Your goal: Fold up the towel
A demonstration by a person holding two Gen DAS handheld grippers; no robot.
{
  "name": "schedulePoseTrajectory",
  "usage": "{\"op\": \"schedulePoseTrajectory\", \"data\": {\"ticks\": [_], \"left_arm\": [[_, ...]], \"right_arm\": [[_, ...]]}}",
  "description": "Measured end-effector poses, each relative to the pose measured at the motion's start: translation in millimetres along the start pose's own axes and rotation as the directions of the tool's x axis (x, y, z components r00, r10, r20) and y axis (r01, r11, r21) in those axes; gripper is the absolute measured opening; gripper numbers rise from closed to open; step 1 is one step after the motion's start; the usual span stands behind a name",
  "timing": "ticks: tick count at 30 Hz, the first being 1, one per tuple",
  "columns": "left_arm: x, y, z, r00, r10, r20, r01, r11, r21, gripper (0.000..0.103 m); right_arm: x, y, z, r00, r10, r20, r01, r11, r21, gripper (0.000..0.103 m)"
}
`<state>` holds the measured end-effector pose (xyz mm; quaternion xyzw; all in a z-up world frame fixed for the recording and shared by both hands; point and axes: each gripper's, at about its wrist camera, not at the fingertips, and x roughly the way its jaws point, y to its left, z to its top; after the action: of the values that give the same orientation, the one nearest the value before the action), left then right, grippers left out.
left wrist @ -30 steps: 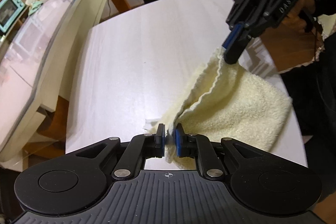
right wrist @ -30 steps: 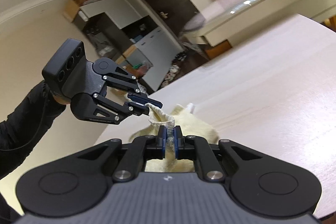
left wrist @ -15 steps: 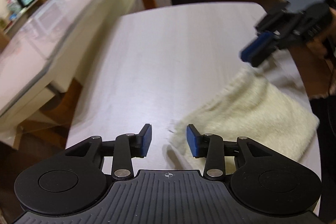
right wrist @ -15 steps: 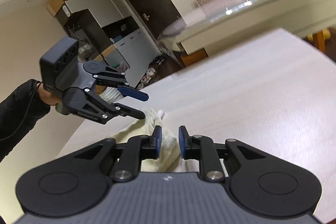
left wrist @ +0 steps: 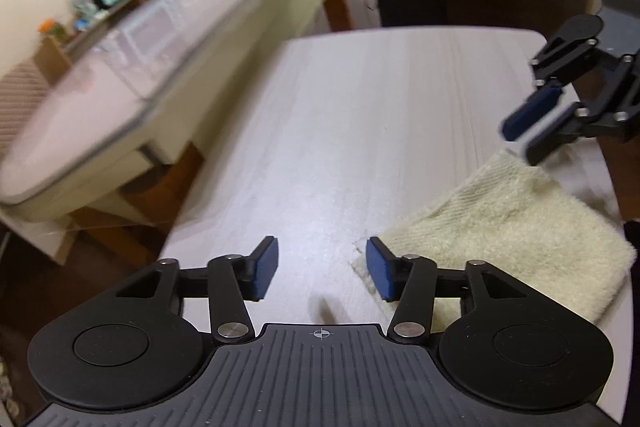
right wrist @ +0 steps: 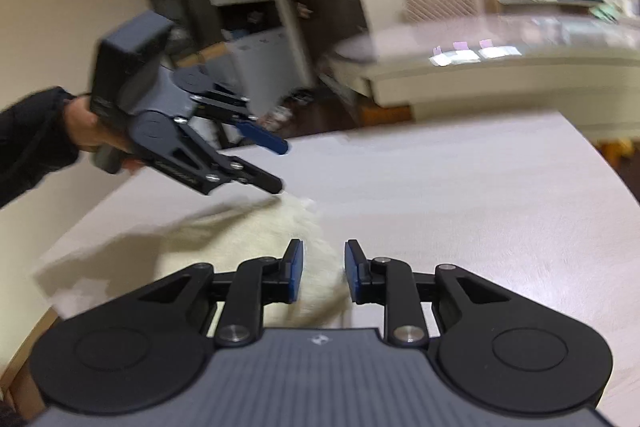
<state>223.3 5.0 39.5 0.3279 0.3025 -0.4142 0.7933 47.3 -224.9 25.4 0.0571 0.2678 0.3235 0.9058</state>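
Both claws, left claw [left wrist: 322, 273] and right claw [right wrist: 324, 271], just opening, released; towel [left wrist: 516, 227] lies folded on tabletop [left wrist: 360, 131]; next I regrasp the 3 o'clock edge.

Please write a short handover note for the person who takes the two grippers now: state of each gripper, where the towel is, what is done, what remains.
Left gripper: open, holds nothing; jaws have just been opening.
Right gripper: open, holds nothing; jaws have just been opening.
Towel: released, lying folded over on the table near its edge, between both grippers.
Done: one fold laid down.
Left: check the edges line up; probably fold once more if a smaller stack is wanted.
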Motion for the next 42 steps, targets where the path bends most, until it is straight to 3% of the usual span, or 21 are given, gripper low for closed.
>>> {"op": "schedulePoseTrajectory", "data": {"ticks": [4, 5, 7, 10, 17, 21, 27, 33, 39, 41, 42], "left_arm": [[-30.8, -21.2, -22.4, 0.998, 0.051, -0.036, -0.053, 0.997, -0.058, 0.071], [-36.9, -27.7, -29.9, 0.997, 0.061, -0.044, -0.065, 0.994, -0.091, 0.077], [-48.2, -39.6, -44.4, 0.995, 0.079, -0.057, -0.087, 0.983, -0.162, 0.083], [-58.0, -51.0, -61.8, 0.992, 0.106, -0.061, -0.118, 0.962, -0.245, 0.088], [-73.1, -57.6, -86.4, 0.98, 0.193, -0.039, -0.194, 0.917, -0.348, 0.093], [-79.5, -50.5, -94.6, 0.971, 0.235, -0.045, -0.234, 0.894, -0.382, 0.093], [-87.8, -39.2, -110.2, 0.966, 0.253, -0.047, -0.245, 0.849, -0.468, 0.093], [-100.4, -53.0, -122.0, 0.953, 0.297, -0.067, -0.28, 0.766, -0.578, 0.094], [-107.3, -96.2, -115.9, 0.923, 0.375, -0.08, -0.326, 0.657, -0.68, 0.098], [-105.4, -112.4, -109.4, 0.909, 0.404, -0.101, -0.354, 0.621, -0.699, 0.1], [-103.4, -117.8, -106.3, 0.902, 0.416, -0.114, -0.37, 0.611, -0.7, 0.101]], "right_arm": [[-14.3, 30.3, -12.7, 0.995, 0.045, -0.085, -0.056, 0.99, -0.131, 0.026], [-15.0, 35.2, -14.5, 0.994, 0.045, -0.097, -0.059, 0.986, -0.157, 0.026], [-19.9, 54.1, -23.9, 0.992, 0.014, -0.126, -0.046, 0.968, -0.248, 0.026], [-21.3, 69.6, -32.2, 0.989, -0.005, -0.149, -0.04, 0.954, -0.298, 0.026], [4.0, 96.6, -40.1, 0.978, -0.023, -0.208, -0.048, 0.943, -0.329, 0.026], [21.0, 110.3, -36.8, 0.98, -0.013, -0.2, -0.052, 0.948, -0.315, 0.026], [56.7, 127.3, -27.1, 0.98, -0.006, -0.199, -0.056, 0.951, -0.305, 0.027], [43.4, 122.0, -25.8, 0.983, 0.005, -0.181, -0.058, 0.956, -0.288, 0.045], [-1.5, 86.7, -28.8, 0.986, -0.106, -0.128, 0.078, 0.976, -0.203, 0.069], [-11.9, 75.8, -29.5, 0.983, -0.14, -0.118, 0.119, 0.978, -0.17, 0.083], [-15.9, 71.5, -28.0, 0.983, -0.145, -0.114, 0.127, 0.98, -0.156, 0.083]]}}
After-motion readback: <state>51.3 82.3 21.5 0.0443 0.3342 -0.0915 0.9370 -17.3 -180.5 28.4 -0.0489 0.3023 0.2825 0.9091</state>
